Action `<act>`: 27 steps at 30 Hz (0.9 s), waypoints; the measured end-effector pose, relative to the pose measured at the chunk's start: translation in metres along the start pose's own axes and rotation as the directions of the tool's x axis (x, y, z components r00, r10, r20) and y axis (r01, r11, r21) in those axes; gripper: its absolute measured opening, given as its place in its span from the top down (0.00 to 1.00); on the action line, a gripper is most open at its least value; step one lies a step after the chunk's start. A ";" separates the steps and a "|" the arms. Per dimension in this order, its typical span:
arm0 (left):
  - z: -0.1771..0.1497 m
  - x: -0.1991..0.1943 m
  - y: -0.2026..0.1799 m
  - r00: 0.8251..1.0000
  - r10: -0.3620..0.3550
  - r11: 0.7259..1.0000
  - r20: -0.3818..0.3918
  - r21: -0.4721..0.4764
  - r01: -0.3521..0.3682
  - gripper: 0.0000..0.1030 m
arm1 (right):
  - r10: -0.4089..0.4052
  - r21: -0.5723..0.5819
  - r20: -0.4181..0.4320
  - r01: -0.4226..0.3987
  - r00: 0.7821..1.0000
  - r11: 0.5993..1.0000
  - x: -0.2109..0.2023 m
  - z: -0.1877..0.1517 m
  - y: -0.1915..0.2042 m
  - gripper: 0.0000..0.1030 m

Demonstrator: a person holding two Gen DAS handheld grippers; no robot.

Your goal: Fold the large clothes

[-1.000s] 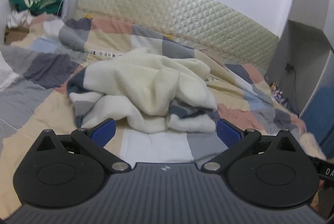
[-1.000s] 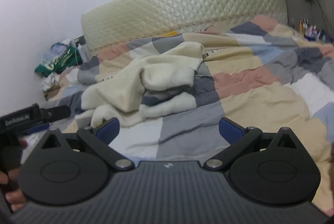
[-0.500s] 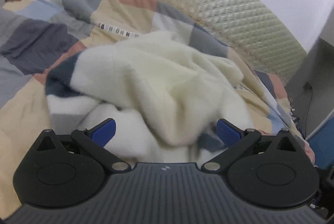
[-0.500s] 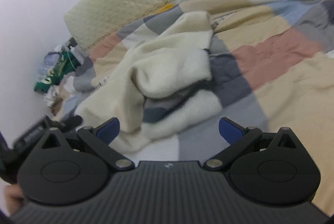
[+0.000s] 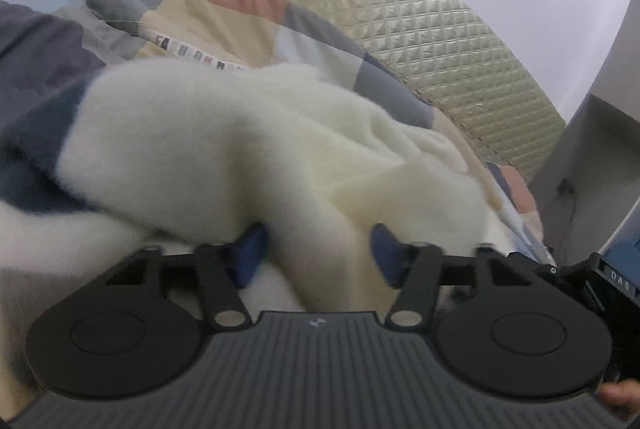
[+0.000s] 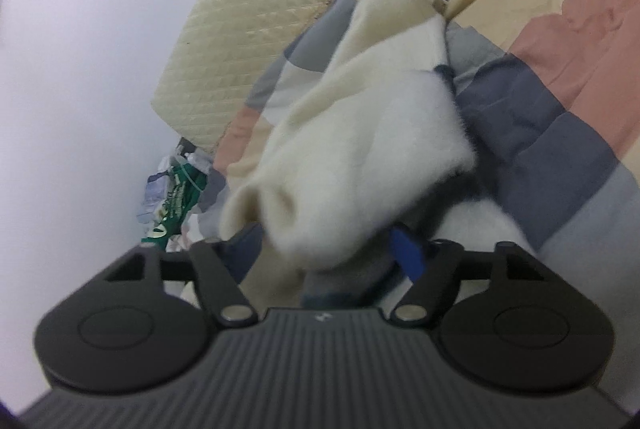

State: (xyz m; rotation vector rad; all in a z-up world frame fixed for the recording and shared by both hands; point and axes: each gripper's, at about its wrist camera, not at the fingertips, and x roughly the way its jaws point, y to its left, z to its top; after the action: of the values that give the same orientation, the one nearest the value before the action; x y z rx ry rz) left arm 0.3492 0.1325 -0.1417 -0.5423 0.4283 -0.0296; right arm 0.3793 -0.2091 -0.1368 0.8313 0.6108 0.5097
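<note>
A cream fleece garment [image 5: 200,133] with dark blue and grey patches lies crumpled on the patchwork quilt [image 5: 224,1]. My left gripper [image 5: 318,251] is pushed into its near edge. Its jaws are closing, with a thick cream fold between the blue pads [image 5: 250,249]. In the right wrist view the same garment [image 6: 360,149] bulges over my right gripper [image 6: 326,253]. Those jaws are closing too, and fleece fills the gap and half hides the left pad. The view is tilted.
A quilted beige headboard [image 5: 400,9] stands against the white wall behind the bed. A heap of clothes and bags [image 6: 176,197] sits at the far corner. A grey cabinet [image 5: 600,149] stands right of the bed. A fingertip [image 5: 620,393] shows at the lower right.
Both grippers have moved forward and down onto the fleece garment, the right one rolling. Their jaws, wide apart before, have drawn inward with fleece between them.
</note>
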 end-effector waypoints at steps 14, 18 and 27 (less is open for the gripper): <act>0.015 -0.029 0.011 0.991 -0.085 0.995 0.101 -0.039 0.090 0.93 | 0.045 -0.068 0.088 -0.039 0.995 0.997 -0.024 0.020 0.005 0.86; 0.030 -0.067 0.002 0.977 -0.119 0.990 0.178 -0.057 0.131 0.93 | 0.068 -0.117 0.122 -0.053 0.990 0.992 -0.053 0.021 0.022 0.87; 0.043 -0.180 -0.010 0.943 -0.151 0.974 0.298 -0.118 0.194 0.93 | 0.086 -0.187 0.195 -0.049 0.977 0.981 -0.143 0.007 0.051 0.88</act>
State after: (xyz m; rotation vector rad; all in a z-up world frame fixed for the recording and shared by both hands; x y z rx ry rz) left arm 0.2038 0.1700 -0.0335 -0.7160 0.0975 -0.0881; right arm 0.2722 -0.2743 -0.0502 0.7220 0.3436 0.5271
